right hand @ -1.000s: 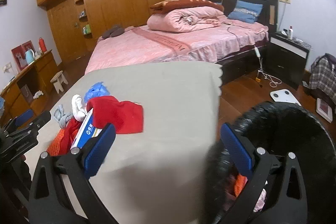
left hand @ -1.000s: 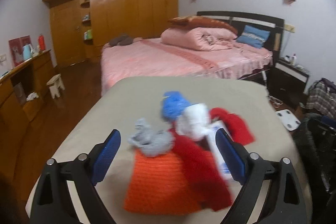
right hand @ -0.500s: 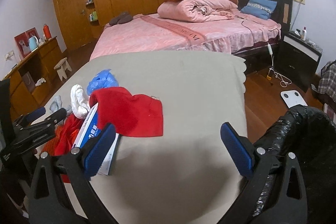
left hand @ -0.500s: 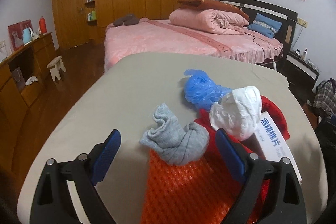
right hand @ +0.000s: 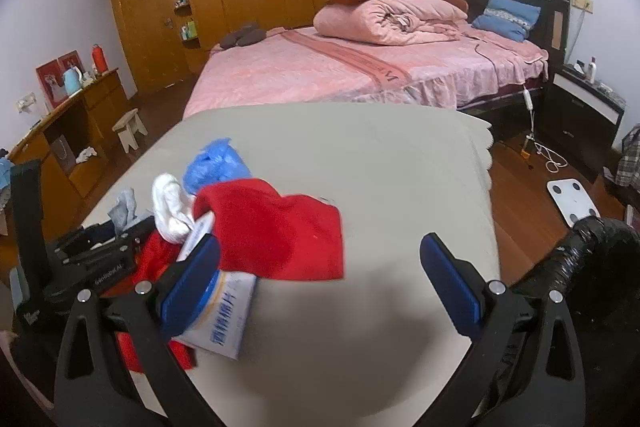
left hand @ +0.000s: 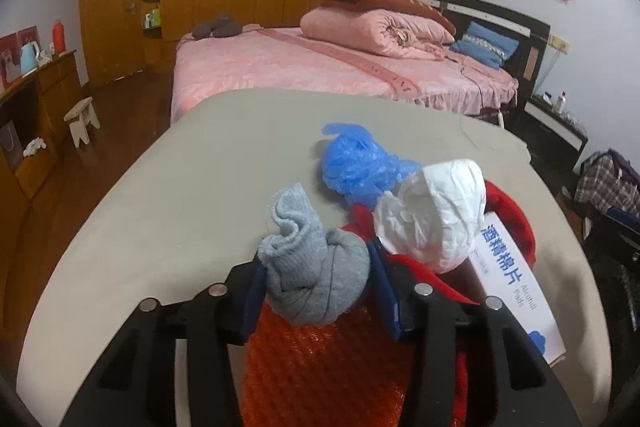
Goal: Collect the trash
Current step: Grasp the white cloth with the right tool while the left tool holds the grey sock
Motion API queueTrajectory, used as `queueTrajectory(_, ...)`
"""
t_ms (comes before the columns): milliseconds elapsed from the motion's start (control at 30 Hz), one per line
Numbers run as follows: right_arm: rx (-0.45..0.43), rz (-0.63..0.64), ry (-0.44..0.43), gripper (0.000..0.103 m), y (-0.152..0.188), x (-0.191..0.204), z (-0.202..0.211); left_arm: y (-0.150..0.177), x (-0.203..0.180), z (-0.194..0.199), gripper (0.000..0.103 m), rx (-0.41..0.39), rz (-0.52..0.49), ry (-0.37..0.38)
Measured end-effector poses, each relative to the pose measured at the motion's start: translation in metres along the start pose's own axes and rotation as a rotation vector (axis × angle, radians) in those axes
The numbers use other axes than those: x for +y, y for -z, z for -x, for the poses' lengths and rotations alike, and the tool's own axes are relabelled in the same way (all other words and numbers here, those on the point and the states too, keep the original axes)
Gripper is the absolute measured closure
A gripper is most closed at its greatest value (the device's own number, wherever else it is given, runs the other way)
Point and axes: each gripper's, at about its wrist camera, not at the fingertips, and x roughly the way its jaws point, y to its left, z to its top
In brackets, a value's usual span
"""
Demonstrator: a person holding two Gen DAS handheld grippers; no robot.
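Note:
A pile of items lies on the beige table (left hand: 180, 207): a grey sock (left hand: 316, 279) on an orange knit cloth (left hand: 320, 367), a blue plastic bag (left hand: 360, 167), a white crumpled wad (left hand: 436, 211), a red cloth (right hand: 276, 227) and a box of alcohol pads (left hand: 508, 279). My left gripper (left hand: 318, 255) is closing, its blue pads touching both sides of the grey sock. My right gripper (right hand: 320, 243) hangs open over the table's near part, its left finger above the box, nothing between its pads. A black trash bag (right hand: 600, 267) stands at the right edge.
Behind the table stands a pink bed (right hand: 360, 75) with a rolled quilt. A dark nightstand (right hand: 584, 107) and a white scale (right hand: 572, 199) on the floor are to the right. A wooden sideboard (right hand: 72, 131) and a small stool (right hand: 130, 129) are on the left.
My left gripper's jaws have drawn in from wide open onto the grey sock. My right gripper has shifted left over the table, and the trash bag now sits further right in its view.

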Motion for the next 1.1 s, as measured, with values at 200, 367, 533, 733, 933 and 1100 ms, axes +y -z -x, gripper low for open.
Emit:
queueTrajectory(200, -0.016, 0.020, -0.046, 0.006, -0.013, 0.027, -0.007, -0.004, 0.016, 0.016, 0.056, -0.046, 0.022, -0.046)
queueTrajectory(367, -0.005, 0.054, -0.088, 0.006, -0.019, 0.060, -0.019, -0.004, 0.038, 0.026, 0.056, -0.056, 0.043, -0.092)
queueTrajectory(533, 0.043, 0.080, -0.111, 0.021, -0.026, 0.091, -0.038, -0.007, 0.056, 0.034, 0.056, -0.073, 0.059, -0.128)
queueTrajectory(733, 0.106, 0.097, -0.099, 0.032, -0.025, 0.111, -0.061, -0.009, 0.068, 0.039, 0.056, -0.081, 0.075, -0.144)
queueTrajectory(933, 0.149, 0.146, -0.070, 0.051, -0.019, 0.115, -0.074, -0.008, 0.069, 0.037, 0.056, -0.075, 0.087, -0.140)
queueTrajectory(1100, 0.166, 0.175, -0.091, 0.074, -0.015, 0.113, -0.074, -0.007, 0.066, 0.039, 0.056, -0.075, 0.091, -0.135)
